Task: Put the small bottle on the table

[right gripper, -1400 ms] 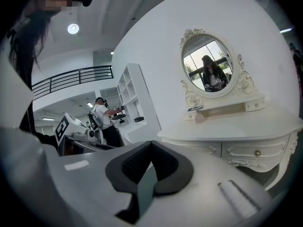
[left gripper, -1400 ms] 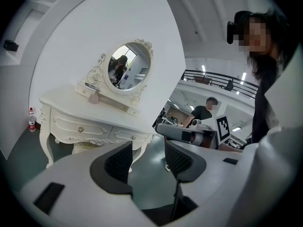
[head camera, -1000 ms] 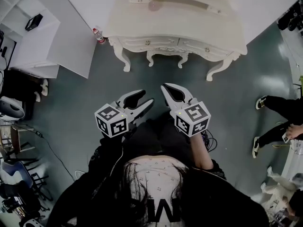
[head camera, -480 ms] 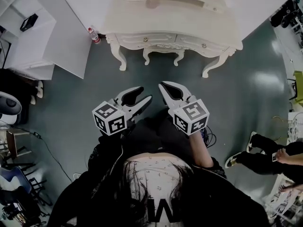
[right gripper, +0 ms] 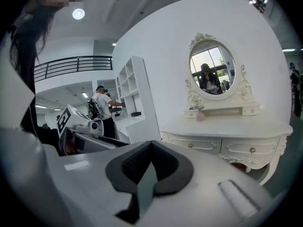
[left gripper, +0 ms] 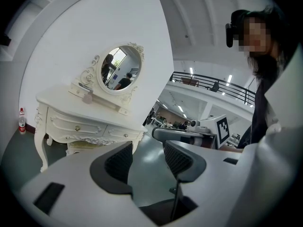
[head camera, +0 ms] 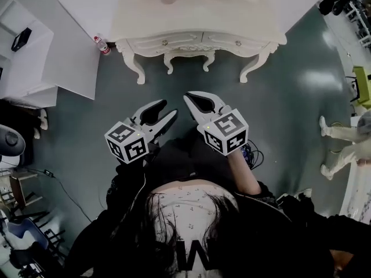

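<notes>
The glossy grey-green floor (head camera: 290, 97) is being faced, with the cream carved wooden dressing table (head camera: 197, 16) well ahead. The left claw (head camera: 168, 108) is being held spread and empty, the right claw (head camera: 188, 97) pressed together on nothing, both probably just being carried. The small clear red-capped plastic bottle (head camera: 101, 44) is being seen standing on the floor by the table's leg, not on top.

The person holds both grippers out ahead of the torso, side by side, pointing forward and slightly downward. The left gripper (head camera: 168, 109) has its jaws standing apart, with nothing between the pads. The right gripper (head camera: 188, 97) has its jaws pressed together and holds nothing. Their tips lie near each other without touching. The left arm (head camera: 124, 190) is in a dark sleeve; the right forearm (head camera: 246, 175) is bare
</notes>
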Tool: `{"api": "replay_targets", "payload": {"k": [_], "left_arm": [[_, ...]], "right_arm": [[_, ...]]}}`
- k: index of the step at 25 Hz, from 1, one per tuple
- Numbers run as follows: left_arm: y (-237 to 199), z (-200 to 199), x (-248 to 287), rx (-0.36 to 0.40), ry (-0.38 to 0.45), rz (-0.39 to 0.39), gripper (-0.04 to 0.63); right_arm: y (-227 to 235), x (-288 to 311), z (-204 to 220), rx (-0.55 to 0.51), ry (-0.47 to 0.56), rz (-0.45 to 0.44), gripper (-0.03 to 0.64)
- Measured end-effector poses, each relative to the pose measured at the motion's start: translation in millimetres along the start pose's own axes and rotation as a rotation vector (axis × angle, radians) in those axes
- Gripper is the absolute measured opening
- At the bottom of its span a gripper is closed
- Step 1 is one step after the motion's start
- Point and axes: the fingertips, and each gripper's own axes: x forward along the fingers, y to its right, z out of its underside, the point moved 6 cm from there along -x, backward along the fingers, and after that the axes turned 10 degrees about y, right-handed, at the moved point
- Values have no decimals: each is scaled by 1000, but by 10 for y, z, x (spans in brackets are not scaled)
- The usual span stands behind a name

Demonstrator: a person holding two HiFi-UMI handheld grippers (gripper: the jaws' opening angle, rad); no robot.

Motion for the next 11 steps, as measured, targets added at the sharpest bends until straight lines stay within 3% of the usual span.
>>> {"api": "replay_targets", "payload": {"k": [11], "left_arm": [[-103,-2,36,-5,-17,-14,215]], "right_arm": [[46,129,46,-26,-30,-13,9]]}}
